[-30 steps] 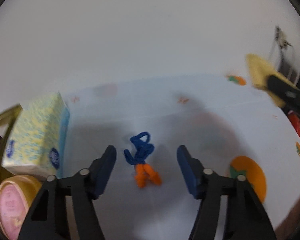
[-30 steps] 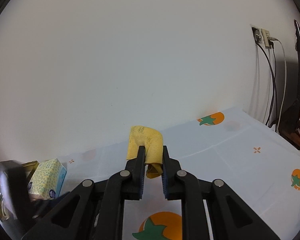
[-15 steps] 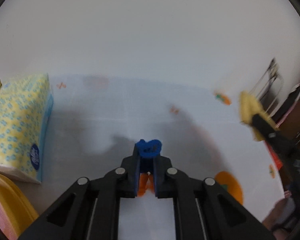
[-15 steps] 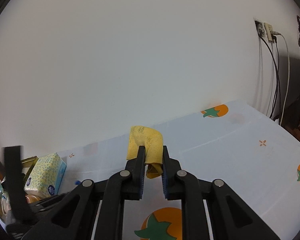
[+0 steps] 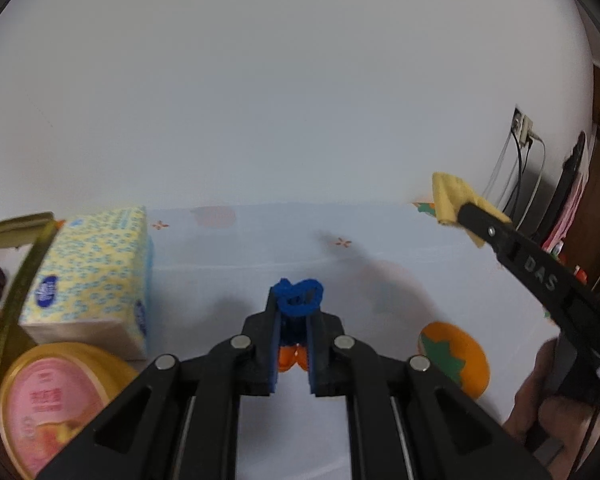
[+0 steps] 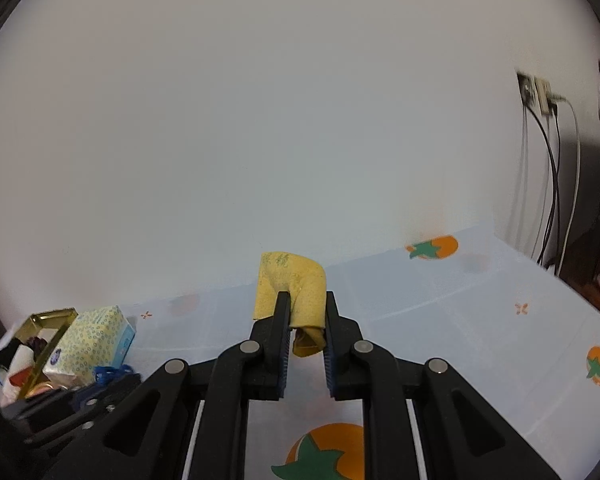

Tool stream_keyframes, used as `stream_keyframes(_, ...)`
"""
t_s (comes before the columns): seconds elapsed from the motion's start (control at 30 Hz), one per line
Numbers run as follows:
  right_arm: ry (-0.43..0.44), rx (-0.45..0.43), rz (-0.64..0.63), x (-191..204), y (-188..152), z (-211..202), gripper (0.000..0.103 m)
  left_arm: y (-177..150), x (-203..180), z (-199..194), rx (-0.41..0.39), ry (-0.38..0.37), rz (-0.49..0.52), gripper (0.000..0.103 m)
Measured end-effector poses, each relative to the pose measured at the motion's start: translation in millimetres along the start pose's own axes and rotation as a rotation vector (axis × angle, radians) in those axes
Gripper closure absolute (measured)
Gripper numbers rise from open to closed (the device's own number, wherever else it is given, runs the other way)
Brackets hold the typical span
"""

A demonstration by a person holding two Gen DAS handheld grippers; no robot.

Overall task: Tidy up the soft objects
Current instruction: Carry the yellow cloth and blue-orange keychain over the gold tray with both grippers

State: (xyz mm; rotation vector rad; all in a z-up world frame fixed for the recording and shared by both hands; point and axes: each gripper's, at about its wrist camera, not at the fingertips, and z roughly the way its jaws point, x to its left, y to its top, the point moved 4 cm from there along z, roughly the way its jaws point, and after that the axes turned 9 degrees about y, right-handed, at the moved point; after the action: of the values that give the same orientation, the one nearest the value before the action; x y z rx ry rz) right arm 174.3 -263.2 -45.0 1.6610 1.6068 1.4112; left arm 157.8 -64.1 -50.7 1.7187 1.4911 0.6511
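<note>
While both tools are loaded, L gripper (image 5: 294,320) is clamped on the blue-orange pipe-cleaner twist (image 5: 298,302), off the tablecloth (image 5: 228,280); R gripper (image 6: 306,312) pinches the yellow cloth (image 6: 290,284) aloft, prob. for carrying toward the gold basket (image 5: 18,256) w/ tissue pack (image 5: 88,272).

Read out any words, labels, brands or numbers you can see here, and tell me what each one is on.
"DAS": raised letters on the arm of the right claw, seen from the left wrist view.
Tissue box: round blue logo, too blurred to read.
Pink-lidded tub: orange characters, too blurred to read.
Yellow cloth: faint green marks, unreadable.
No numbers are legible.
</note>
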Motion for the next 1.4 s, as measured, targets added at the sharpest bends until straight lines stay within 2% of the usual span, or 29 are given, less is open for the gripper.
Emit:
stream_keyframes(0.17, -0.008, -0.041, -0.052, 11.3, -1.6, -5.6, 0.087, -6.9, 5.7, -15.6, -0.036, 0.019, 0.046, 0.095)
stream_keyframes(0.47, -0.091, -0.093, -0.162, 31.8, -6.7, -18.9, 0.087, -4.2, 22.6, -41.7, -0.101, 0.053, 0.063, 0.095)
stream_keyframes(0.87, -0.142, -0.109, -0.140, 45.0, -19.4, -49.7, 0.087, -3.1, 43.4, -61.7, -0.138, 0.029, 0.059, 0.095)
stream_keyframes(1.1, -0.116, -0.096, -0.116, 72.0, -29.0, -57.7, 0.087, 3.6, 69.5, -77.3, -0.170, 0.027, 0.035, 0.095)
stream_keyframes(1.13, -0.104, -0.094, -0.105, 78.4, -30.6, -58.4, 0.087, 4.9, 74.1, -78.7, -0.182, 0.049, 0.036, 0.095)
stream_keyframes(1.4, 0.014, -0.083, -0.124, 148.3, -42.1, -53.5, 0.087, 17.6, 128.4, -95.9, -0.218, 0.081, -0.052, 0.095)
